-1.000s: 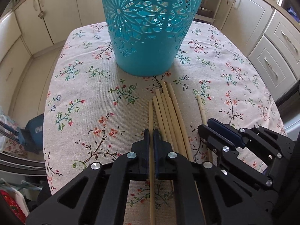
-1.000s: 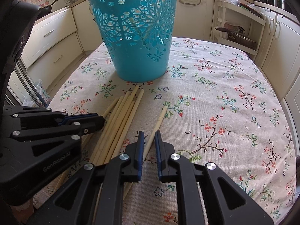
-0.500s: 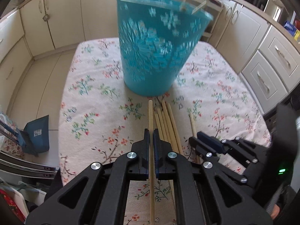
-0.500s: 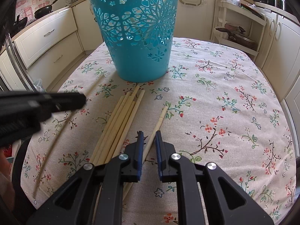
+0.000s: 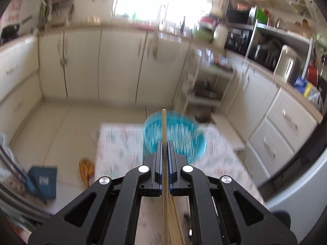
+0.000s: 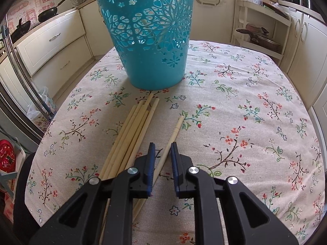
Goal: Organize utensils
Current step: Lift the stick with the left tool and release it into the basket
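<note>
My left gripper point(image 5: 165, 143) is shut on one wooden chopstick point(image 5: 164, 122) and hangs high above the table, with the stick's tip over the blurred turquoise basket point(image 5: 184, 134) below. In the right wrist view the cut-out turquoise basket point(image 6: 151, 40) stands upright on the floral tablecloth point(image 6: 245, 102). Several chopsticks point(image 6: 132, 134) lie bundled in front of it. A single chopstick point(image 6: 175, 130) lies apart to their right. My right gripper point(image 6: 162, 145) sits low over that single stick with its jaws opening, the stick between them and the pads not pressing on it.
Cream kitchen cabinets ring the table. A blue dustpan point(image 5: 44, 181) and an orange item point(image 5: 86, 168) lie on the floor to the left. A white rack with a pan point(image 6: 259, 36) stands behind the table's far right corner. The cloth right of the chopsticks is bare.
My left gripper rose well above the table with its chopstick and left the right wrist view; the basket now shows small and from above. The right jaws stand slightly wider.
</note>
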